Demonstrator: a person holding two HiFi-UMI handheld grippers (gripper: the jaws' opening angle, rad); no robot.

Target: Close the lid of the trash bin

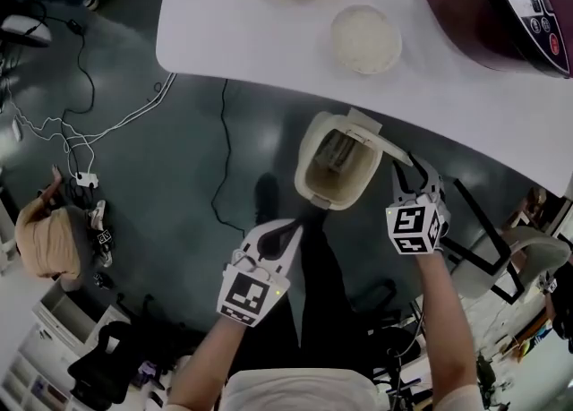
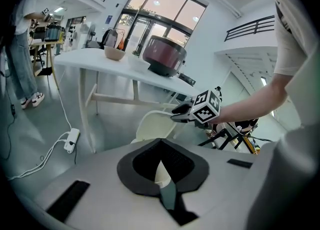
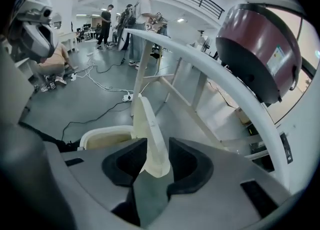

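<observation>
Lid [image 3: 152, 139] stands upright on trash bin [image 1: 333, 187], floor-level by the tabletop [image 1: 233, 33] edge. Your right tool [image 1: 410, 167] is released, straddling the rim, likely to tip it shut. Left tool [image 1: 288, 228] is clenched, empty.

White brand lettering on the maroon rice cooker [image 1: 466, 15]; too small to read

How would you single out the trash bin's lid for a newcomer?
Beside the white table, a cream trash bin stands on the dark floor. Its lid is the flap standing open on the table side, alone between the right gripper's jaws.
</observation>
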